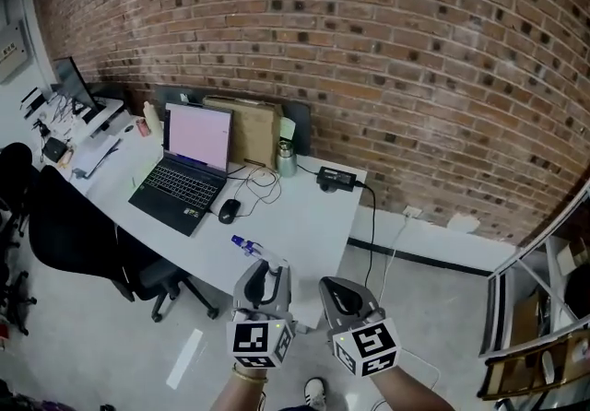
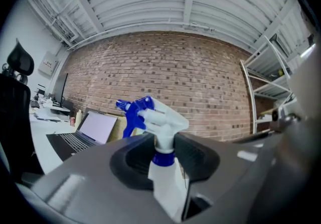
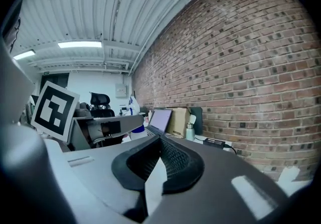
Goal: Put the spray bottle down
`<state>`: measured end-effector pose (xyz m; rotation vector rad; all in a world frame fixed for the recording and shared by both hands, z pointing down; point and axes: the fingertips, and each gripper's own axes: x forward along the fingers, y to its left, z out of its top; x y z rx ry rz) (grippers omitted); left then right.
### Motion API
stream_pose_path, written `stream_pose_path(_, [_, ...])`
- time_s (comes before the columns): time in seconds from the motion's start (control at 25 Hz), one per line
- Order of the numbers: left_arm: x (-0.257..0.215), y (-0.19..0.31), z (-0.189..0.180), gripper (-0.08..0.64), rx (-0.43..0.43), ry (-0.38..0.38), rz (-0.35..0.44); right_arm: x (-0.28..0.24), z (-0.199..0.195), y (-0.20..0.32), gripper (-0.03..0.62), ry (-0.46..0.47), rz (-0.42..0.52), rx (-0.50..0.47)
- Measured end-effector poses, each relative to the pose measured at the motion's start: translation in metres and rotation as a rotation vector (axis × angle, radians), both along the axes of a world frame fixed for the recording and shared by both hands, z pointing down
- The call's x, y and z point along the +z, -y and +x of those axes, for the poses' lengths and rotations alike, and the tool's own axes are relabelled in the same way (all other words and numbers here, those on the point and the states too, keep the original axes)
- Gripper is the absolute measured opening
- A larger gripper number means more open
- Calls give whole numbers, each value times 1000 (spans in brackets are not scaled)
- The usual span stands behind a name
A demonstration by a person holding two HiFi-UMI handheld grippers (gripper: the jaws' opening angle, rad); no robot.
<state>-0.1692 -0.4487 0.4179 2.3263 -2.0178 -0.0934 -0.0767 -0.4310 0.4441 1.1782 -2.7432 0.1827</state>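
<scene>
The spray bottle (image 2: 159, 117) has a white body and head, a blue trigger and a blue collar. It stands upright between the jaws of my left gripper (image 2: 163, 155), which is shut on its neck. In the head view the left gripper (image 1: 262, 271) is at the bottom centre, near the front corner of the white table (image 1: 304, 216), with the spray bottle's blue nozzle (image 1: 245, 244) sticking out over the table edge. My right gripper (image 1: 334, 289) hangs beside it, over the floor. In its own view the right gripper (image 3: 159, 155) has its pads together with nothing between them.
On the table are an open laptop (image 1: 189, 160), a black mouse (image 1: 229, 210), a cardboard box (image 1: 253, 128), a metal flask (image 1: 287, 160) and a power adapter (image 1: 336, 178) with its cable. A black office chair (image 1: 74, 234) stands at the left. A shelf rack (image 1: 544, 308) stands at the right.
</scene>
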Motion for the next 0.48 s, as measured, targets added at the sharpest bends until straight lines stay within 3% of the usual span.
stream_pose_path(0.2, [18,36,-3,123,28,-7,-18,11,-1,25,-2,0,-23,38])
stream_pose_path(0.48, [27,44,-2,123,41,8,-18,21,-2,31,-2,-8,-36,54])
